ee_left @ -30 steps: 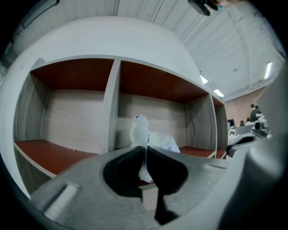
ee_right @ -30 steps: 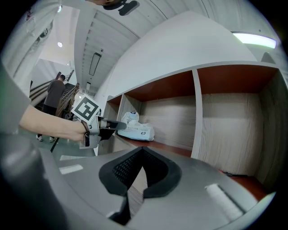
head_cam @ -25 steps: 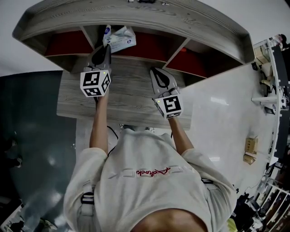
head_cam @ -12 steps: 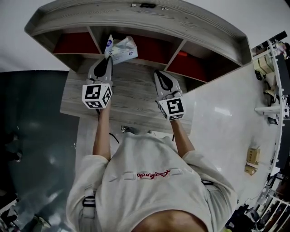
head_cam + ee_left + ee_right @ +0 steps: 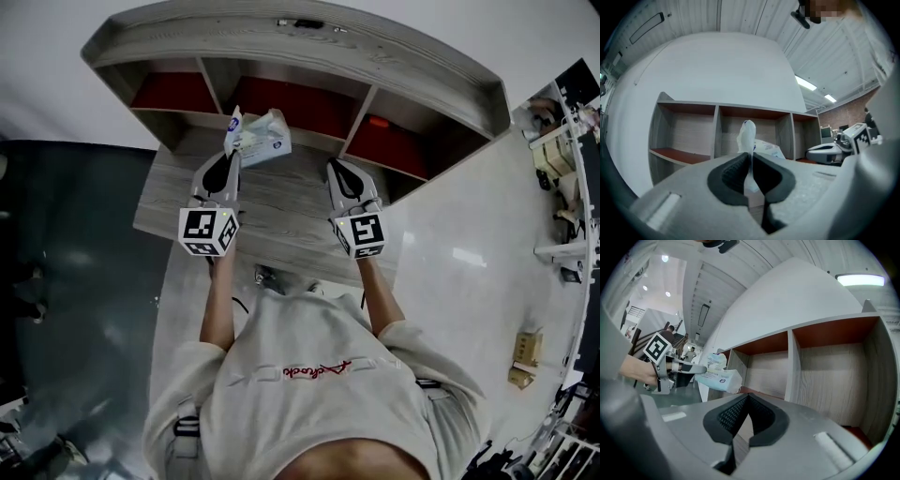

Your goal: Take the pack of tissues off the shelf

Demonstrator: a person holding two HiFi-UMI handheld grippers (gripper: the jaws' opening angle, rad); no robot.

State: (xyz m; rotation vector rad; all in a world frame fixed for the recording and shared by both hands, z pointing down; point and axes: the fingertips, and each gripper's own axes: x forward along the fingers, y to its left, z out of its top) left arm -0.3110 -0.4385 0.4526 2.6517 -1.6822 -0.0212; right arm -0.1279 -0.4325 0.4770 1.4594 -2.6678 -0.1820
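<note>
Item one: soft white plastic-wrapped pack of tissues (image 5: 265,141) with a blue printed mark, its writing too small to read. It is held in the air by its crimped end flap, in front of the middle compartment and above the back part of the tabletop. Item two: left tongs (image 5: 228,161), grey, with black ribbed pads, clamped on that thin flap; the left gripper view shows the film pinched between the closed jaws (image 5: 751,157) and the pack's body (image 5: 765,149) beyond them. Item three: right tongs (image 5: 337,167), same build, jaws together at the tips with nothing between them (image 5: 749,397), level over the tabletop just right of the left tongs; their view shows the pack (image 5: 719,378) off to the left. Item four: pale grey wood-grain shelf (image 5: 309,42) with three open compartments and red-brown floors. Item five: grey wood-grain tabletop (image 5: 281,211). Each gripper carries a cube of black-and-white square markers. Red cursive lettering on the person's white shirt (image 5: 314,375), not legible.
</note>
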